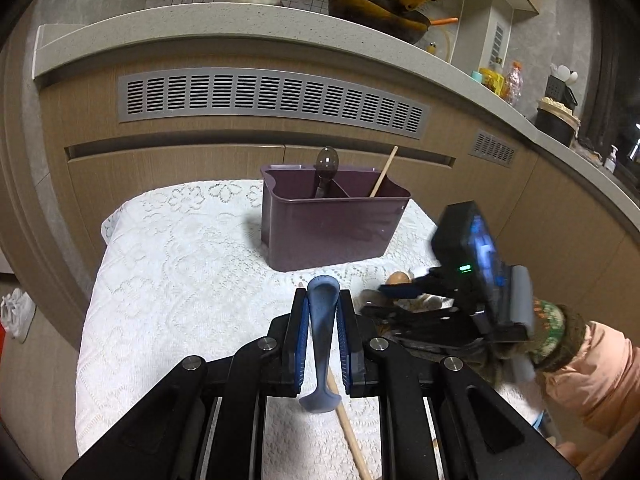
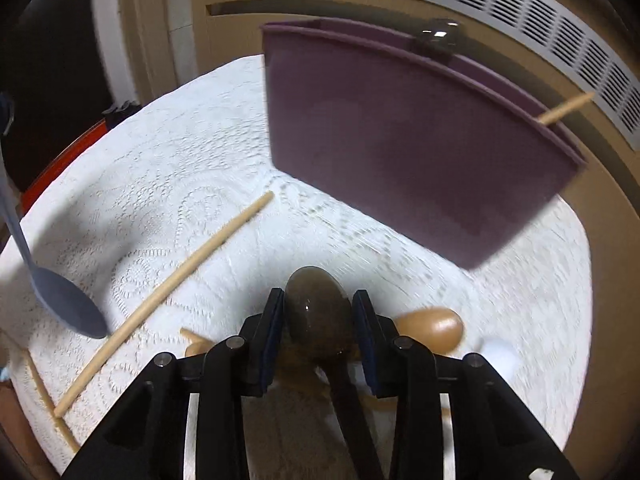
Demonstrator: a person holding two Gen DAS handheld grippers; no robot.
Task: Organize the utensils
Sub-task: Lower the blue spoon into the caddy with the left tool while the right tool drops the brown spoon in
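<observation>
Blue-grey matte spoon (image 1: 322,332), bowl forward, pinched between fingers (image 1: 301,334).

Blue spoon (image 1: 322,320) lifted — brown spoon (image 2: 318,316) beside purple caddy (image 2: 420,152).

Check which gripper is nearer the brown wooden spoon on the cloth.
Right. The right gripper is down over the spoon pile beside the brown wooden spoon; the left gripper is lifted off to the side, holding a blue spoon.
</observation>
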